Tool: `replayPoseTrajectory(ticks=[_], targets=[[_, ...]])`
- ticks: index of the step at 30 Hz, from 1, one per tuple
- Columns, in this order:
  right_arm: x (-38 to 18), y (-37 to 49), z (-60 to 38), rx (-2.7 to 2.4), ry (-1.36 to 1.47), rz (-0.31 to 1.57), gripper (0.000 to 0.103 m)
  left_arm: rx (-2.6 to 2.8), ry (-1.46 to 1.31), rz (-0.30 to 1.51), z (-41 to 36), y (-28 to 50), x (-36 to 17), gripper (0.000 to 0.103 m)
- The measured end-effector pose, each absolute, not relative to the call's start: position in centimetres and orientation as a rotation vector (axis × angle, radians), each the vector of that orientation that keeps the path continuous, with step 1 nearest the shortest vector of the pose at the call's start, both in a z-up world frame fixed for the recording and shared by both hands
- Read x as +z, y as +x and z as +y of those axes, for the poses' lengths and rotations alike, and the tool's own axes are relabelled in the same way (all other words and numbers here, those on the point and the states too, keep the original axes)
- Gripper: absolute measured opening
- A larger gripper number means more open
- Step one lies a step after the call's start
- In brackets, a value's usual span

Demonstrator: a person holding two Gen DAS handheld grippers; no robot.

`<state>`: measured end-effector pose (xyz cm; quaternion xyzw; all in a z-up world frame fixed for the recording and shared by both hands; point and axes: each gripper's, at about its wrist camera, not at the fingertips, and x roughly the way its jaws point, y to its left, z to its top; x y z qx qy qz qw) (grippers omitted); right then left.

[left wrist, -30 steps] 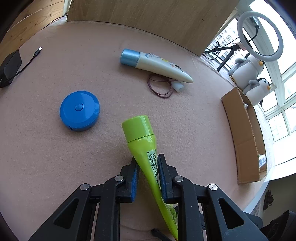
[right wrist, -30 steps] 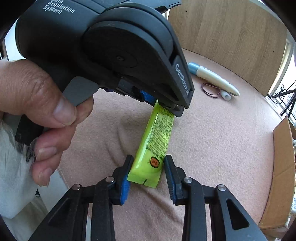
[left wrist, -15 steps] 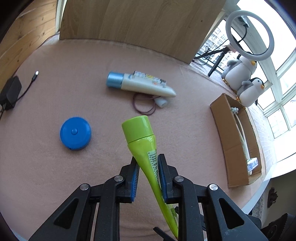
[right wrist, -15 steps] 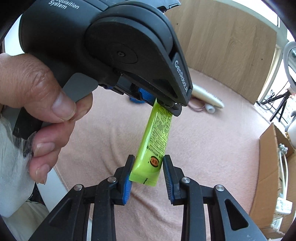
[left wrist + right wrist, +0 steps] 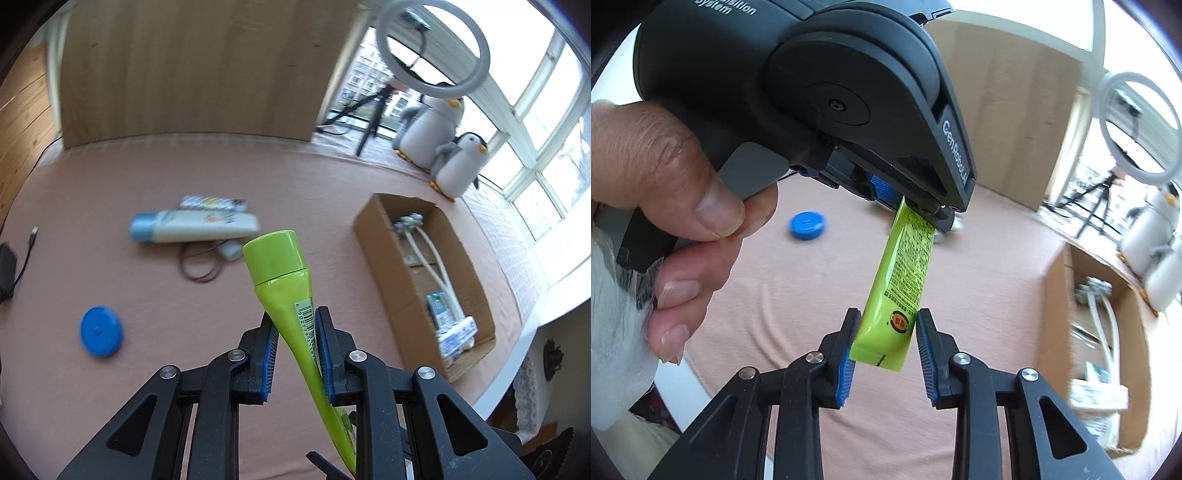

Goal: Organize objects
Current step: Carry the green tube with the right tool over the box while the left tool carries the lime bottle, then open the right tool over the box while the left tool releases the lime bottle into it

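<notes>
**Green tube lifted, box now in full sight**

From my left claw's camera: a second ago the table filled the picture and the blue disc sat close by; now I am higher and turned toward the window, so the blue disc (image 5: 101, 336) lies small and far to the left, and the whole cardboard box (image 5: 384, 254) shows on the right with white cables and small packets inside. My left claw (image 5: 295, 345) is clamped on the green tube (image 5: 284, 284), both blue pads pressing its narrow body just below the barcode. The tube is glossy lime, its wide flat cap pointing up and away from me, held in the air above the pink cloth (image 5: 110, 173). The white tube with a blue cap (image 5: 194, 227) lies beyond, a loop of red band (image 5: 199, 266) beside it.

From my right claw's camera: the hand (image 5: 665, 206) grips the left tool as before. My right claw (image 5: 886, 345) stands apart around the tube's crimped tail, its left pad touching or nearly so, the right pad with a small gap. The printed flat side faces me.
</notes>
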<state>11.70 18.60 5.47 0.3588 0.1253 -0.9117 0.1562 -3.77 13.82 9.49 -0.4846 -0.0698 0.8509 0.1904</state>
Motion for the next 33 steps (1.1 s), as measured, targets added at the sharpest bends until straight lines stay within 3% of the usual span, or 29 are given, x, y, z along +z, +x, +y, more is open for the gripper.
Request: replayPoseTrajectory(ticks=[17,20,22,24,33], targets=[[7.3,10.9,32.4,-2.935,1.126,0.282,0.027,2.148,-1.219,-0.026,32.9,-5.1,12.0,0.023],[6.3,10.2,33.6,-2.943,1.235,0.318,0.027,2.19,-1.211,-0.009,33.8,-5.2,11.9,0.034],[5.9,10.8,33.9,-2.962,1.291,0.318,0.027,2.261,-1.196,-0.01,33.2,-5.4,11.9,0.071],[6.3,11.1,34.5,-2.994,1.298,0.304,0.027,2.311,-1.169,-0.03,31.8,-5.2,12.2,0.083],[8.9,8.8,31.6,-2.946,1.174,0.362,0.039,2.468,-1.202,-0.104,19.8,-4.7,12.1,0.087]])
